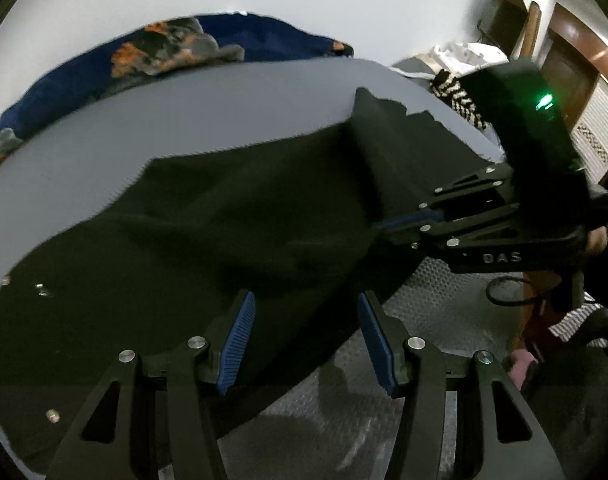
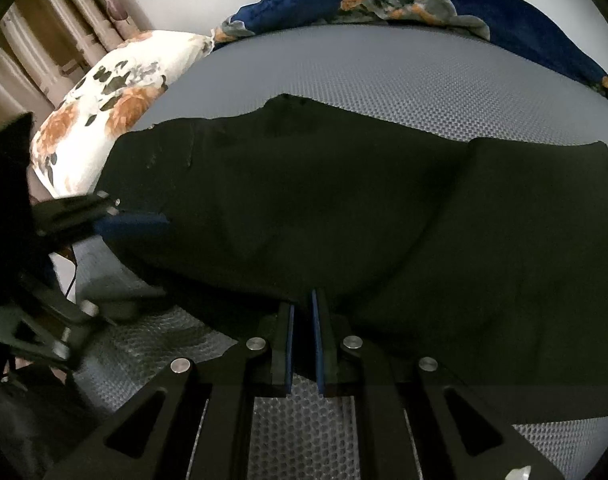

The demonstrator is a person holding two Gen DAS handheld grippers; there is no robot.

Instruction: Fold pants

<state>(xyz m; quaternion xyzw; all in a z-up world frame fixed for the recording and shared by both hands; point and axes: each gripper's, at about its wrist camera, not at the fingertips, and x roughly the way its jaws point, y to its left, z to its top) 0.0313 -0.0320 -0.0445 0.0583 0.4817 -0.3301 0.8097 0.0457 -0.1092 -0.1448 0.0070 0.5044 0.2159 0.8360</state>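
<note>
Black pants (image 1: 224,220) lie spread across a grey mesh mattress (image 1: 184,120). In the left wrist view my left gripper (image 1: 307,320) hangs open just above their near edge, its blue pads touching nothing. To the right, my right gripper (image 1: 379,226) is shut on the pants' edge, and a ridge of cloth rises behind it. The right wrist view shows the pants (image 2: 343,200) filling the middle, with my right gripper (image 2: 302,306) pinching a fold of dark cloth between its nearly closed pads. My left gripper (image 2: 116,264), blurred, is at the left by the pants' edge.
A blue flowered blanket (image 2: 463,4) lies along the mattress's far side. A white flowered pillow (image 2: 112,100) sits at one end, with curtains (image 2: 44,48) behind it. A striped cloth (image 1: 459,100) and wooden furniture (image 1: 563,52) are at the other end.
</note>
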